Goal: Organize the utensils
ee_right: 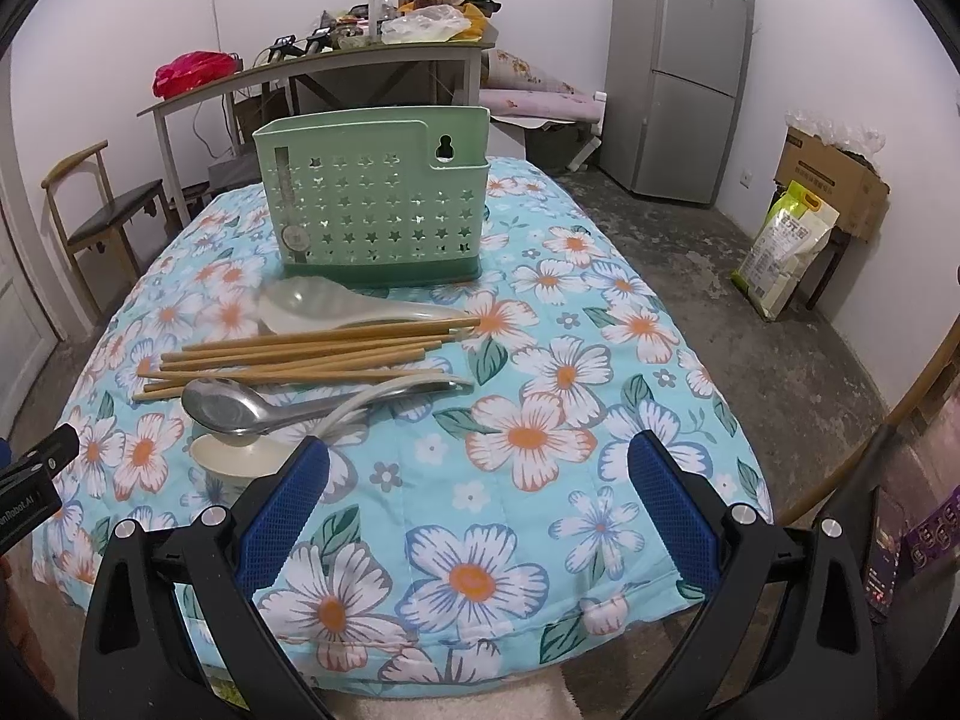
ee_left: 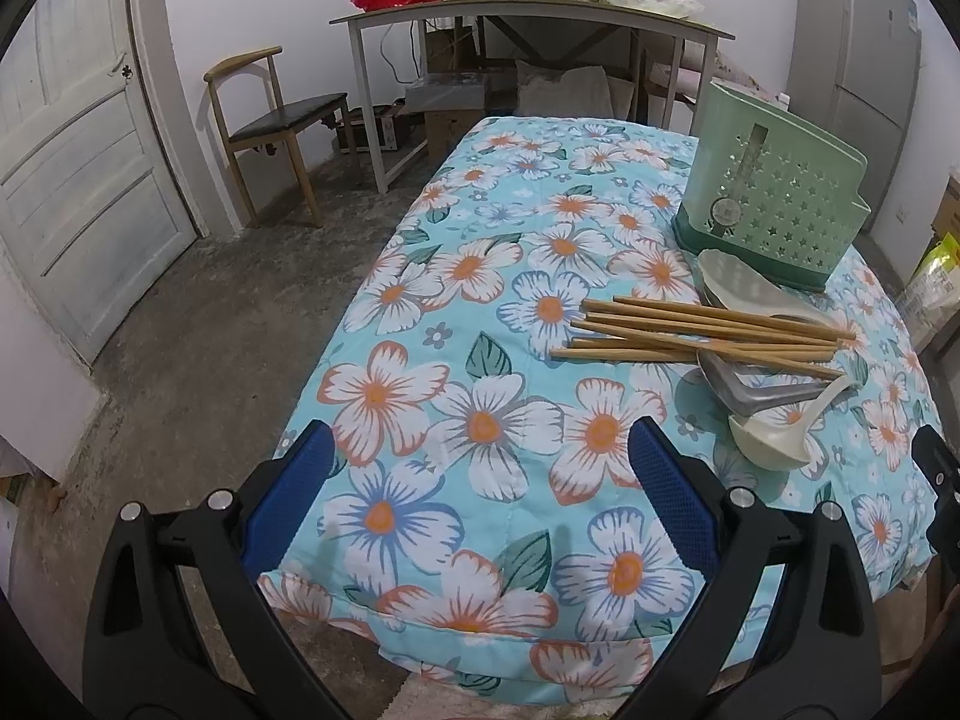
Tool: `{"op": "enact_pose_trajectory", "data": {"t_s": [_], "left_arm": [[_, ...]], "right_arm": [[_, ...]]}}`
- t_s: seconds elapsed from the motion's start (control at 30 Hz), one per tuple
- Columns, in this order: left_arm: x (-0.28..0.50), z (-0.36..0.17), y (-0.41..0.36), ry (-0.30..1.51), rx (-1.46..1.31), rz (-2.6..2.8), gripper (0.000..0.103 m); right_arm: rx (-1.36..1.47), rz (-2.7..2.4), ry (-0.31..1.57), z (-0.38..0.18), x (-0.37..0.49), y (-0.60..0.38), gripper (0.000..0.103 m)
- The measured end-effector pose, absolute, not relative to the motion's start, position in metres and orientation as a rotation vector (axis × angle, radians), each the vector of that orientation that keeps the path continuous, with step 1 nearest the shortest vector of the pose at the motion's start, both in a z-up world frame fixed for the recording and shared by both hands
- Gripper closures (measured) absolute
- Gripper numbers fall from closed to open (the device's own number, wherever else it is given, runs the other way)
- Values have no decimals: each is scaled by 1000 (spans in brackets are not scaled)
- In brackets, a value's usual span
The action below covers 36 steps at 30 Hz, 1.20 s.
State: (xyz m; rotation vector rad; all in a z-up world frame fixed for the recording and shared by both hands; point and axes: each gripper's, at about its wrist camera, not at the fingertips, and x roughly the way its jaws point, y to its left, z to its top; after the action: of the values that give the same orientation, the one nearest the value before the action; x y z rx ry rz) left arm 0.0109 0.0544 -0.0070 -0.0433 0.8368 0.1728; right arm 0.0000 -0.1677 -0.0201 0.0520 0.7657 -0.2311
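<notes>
A green perforated utensil holder (ee_right: 372, 204) (ee_left: 774, 204) stands upright on the flowered tablecloth (ee_right: 540, 420). In front of it lies a pile: a pale translucent spoon (ee_right: 324, 306) (ee_left: 744, 288), several wooden chopsticks (ee_right: 312, 354) (ee_left: 702, 330), a metal spoon (ee_right: 240, 405) (ee_left: 750, 390) and a cream ladle-shaped spoon (ee_right: 240, 456) (ee_left: 774, 441). My right gripper (ee_right: 480, 474) is open over the cloth, just right of the pile. My left gripper (ee_left: 480, 474) is open over bare cloth, left of the pile. Neither holds anything.
A cluttered grey desk (ee_left: 528, 24) stands beyond the table, with a wooden chair (ee_left: 270, 114) and a white door (ee_left: 78, 180) to the left. A fridge (ee_right: 678, 72), a cardboard box (ee_right: 828, 180) and a rice bag (ee_right: 786, 252) stand on the right.
</notes>
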Motion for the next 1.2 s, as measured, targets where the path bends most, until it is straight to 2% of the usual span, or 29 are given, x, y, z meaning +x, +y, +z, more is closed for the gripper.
{"op": "enact_pose_trajectory", "data": {"t_s": [1.2], "left_arm": [[17, -8, 48, 854, -19, 179, 8]], "right_arm": [[17, -239, 776, -28, 8, -171, 6]]}}
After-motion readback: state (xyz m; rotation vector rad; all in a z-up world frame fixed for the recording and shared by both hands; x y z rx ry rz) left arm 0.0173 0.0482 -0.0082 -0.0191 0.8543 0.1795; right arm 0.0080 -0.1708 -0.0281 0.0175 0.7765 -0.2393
